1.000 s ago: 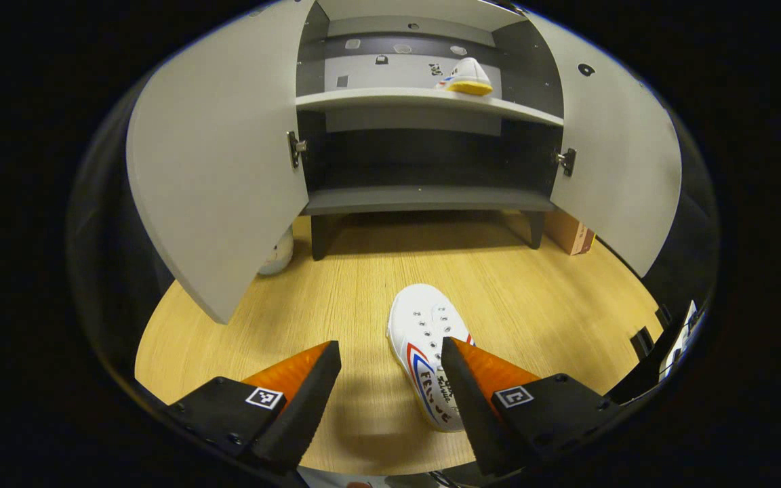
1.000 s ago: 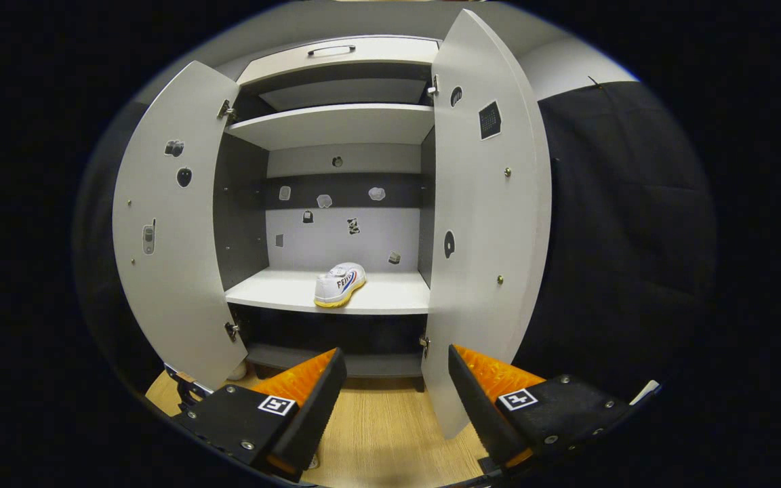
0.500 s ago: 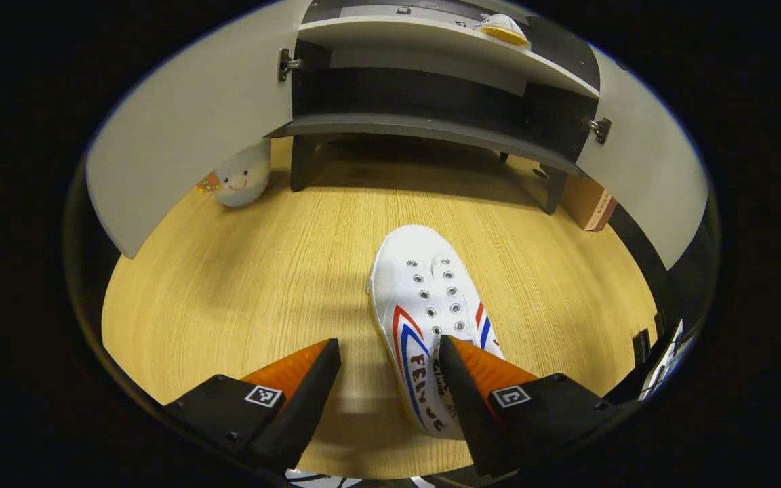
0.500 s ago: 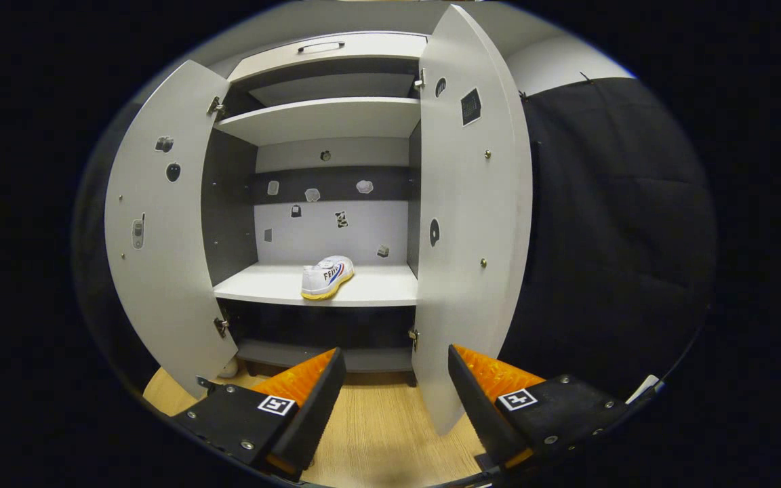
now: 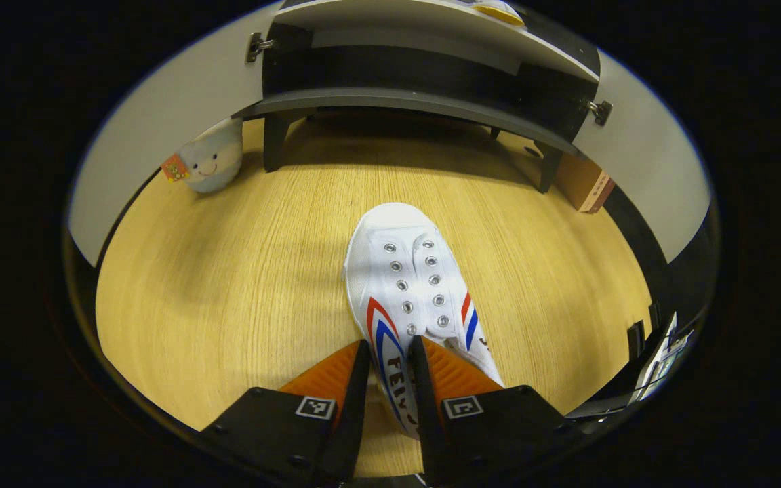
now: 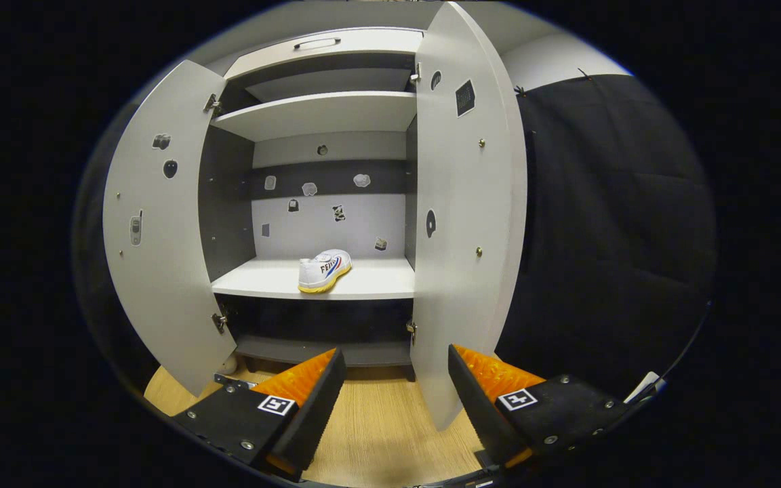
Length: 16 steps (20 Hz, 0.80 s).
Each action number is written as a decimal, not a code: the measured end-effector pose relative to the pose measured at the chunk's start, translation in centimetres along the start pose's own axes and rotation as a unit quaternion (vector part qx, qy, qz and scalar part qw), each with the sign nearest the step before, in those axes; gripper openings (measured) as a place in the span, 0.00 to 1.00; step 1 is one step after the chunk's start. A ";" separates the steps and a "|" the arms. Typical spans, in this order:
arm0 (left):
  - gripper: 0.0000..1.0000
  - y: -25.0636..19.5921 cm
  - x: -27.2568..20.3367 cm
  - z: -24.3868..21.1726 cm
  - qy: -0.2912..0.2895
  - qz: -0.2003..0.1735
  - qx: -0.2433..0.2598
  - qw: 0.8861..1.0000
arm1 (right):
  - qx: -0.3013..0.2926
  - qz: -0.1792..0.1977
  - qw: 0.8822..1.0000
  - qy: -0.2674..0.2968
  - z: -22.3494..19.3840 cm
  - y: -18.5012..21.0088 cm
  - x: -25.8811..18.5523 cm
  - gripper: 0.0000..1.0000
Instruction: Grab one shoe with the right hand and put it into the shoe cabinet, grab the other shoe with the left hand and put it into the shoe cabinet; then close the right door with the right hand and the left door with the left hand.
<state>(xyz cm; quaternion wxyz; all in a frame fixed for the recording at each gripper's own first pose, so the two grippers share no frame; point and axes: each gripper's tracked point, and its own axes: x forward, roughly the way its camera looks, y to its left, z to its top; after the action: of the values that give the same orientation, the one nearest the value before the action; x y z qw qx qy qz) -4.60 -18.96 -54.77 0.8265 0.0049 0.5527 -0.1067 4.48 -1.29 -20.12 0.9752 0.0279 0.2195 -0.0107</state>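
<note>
A white shoe (image 5: 407, 285) with red and blue stripes lies on the wooden floor (image 5: 228, 271), toe toward the cabinet. My left gripper (image 5: 388, 379) is shut on the shoe's left side wall near the heel, one finger outside and one inside the opening. In the right gripper view the shoe cabinet (image 6: 326, 115) stands with its left door (image 6: 160, 224) and right door (image 6: 465, 224) swung wide. The other white shoe (image 6: 323, 269) with a yellow sole rests on the middle shelf (image 6: 377, 285). My right gripper (image 6: 394, 386) hangs open in front of the cabinet, holding nothing.
A round plush toy (image 5: 211, 159) sits on the floor by the cabinet's left leg. A cardboard box (image 5: 580, 186) lies under the right door. Black cloth wall (image 6: 607, 224) stands right of the cabinet. A drawer with a handle (image 6: 316, 44) tops the cabinet.
My left gripper came down over the floor shoe and its fingers went from wide apart to pinched on the shoe's side. The right gripper drew back slightly from the cabinet, still open.
</note>
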 end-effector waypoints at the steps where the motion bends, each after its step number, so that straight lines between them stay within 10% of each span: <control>1: 0.43 0.0 0.0 0.1 0.007 -0.001 0.000 1.000 | 0.000 0.002 1.000 0.001 0.0 0.1 0.0 0.93; 6: 0.07 1.0 0.0 0.6 0.026 -0.007 -0.061 0.998 | -0.003 0.008 1.000 -0.003 0.2 0.5 -0.6 0.93; 16: 0.06 2.7 -5.6 8.1 -0.031 -0.060 -0.038 0.997 | -0.008 0.025 0.999 -0.029 2.3 0.7 -0.9 0.93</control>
<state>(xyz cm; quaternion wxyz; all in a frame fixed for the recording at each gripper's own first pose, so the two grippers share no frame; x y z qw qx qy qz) 1.28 -16.45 -46.81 0.8350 -0.0630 0.5296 -0.1356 4.71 -0.76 -17.60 0.9813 0.0253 0.1903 0.0148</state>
